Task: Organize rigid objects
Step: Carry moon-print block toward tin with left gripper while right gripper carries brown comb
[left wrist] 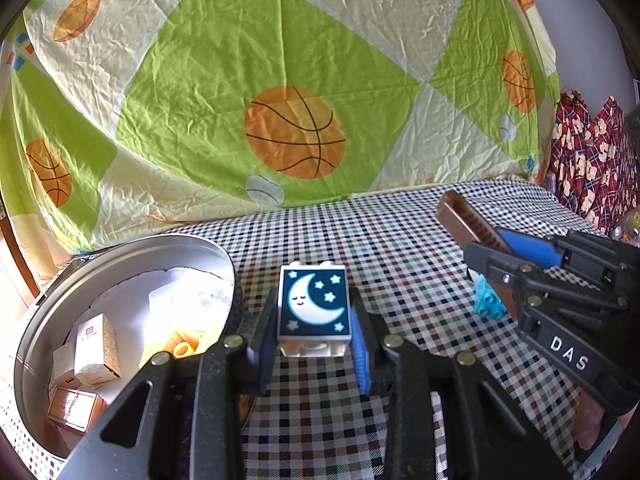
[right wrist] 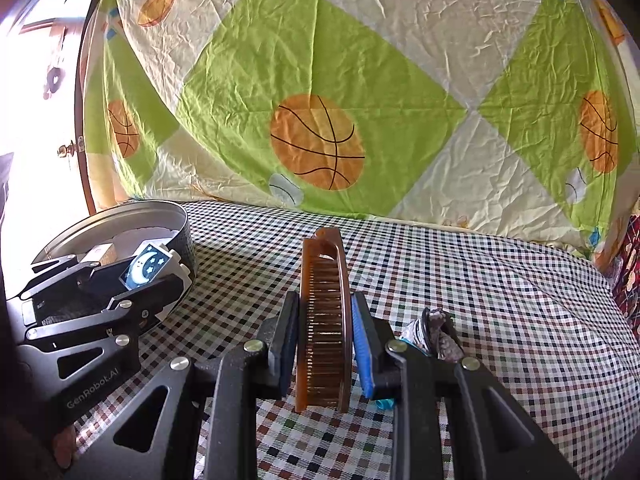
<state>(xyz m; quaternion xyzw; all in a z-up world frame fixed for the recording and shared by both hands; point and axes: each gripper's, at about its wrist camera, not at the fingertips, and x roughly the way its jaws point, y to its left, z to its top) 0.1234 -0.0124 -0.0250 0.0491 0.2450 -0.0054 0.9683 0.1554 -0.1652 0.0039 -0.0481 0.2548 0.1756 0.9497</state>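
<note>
My left gripper point(left wrist: 314, 340) is shut on a white toy brick with a moon picture point(left wrist: 314, 304), held just right of the round metal tin point(left wrist: 120, 246). The same moon brick point(right wrist: 146, 266) shows in the right wrist view beside the tin point(right wrist: 184, 232). My right gripper point(right wrist: 325, 340) is shut on a brown comb point(right wrist: 325, 300), held on edge above the checked cloth. In the left wrist view the comb point(left wrist: 464, 216) sticks out of the right gripper point(left wrist: 492, 246) at the right. A turquoise toy brick point(left wrist: 489, 304) lies on the cloth under that gripper.
The tin holds small cardboard boxes point(left wrist: 96, 348), a yellow brick point(left wrist: 184, 346) and white paper. A dark hair tie with patterned fabric point(right wrist: 434, 332) lies right of the comb. A basketball-print sheet point(left wrist: 296, 132) hangs behind the checked tablecloth point(left wrist: 400, 240). Red patterned fabric point(left wrist: 592, 160) is at the far right.
</note>
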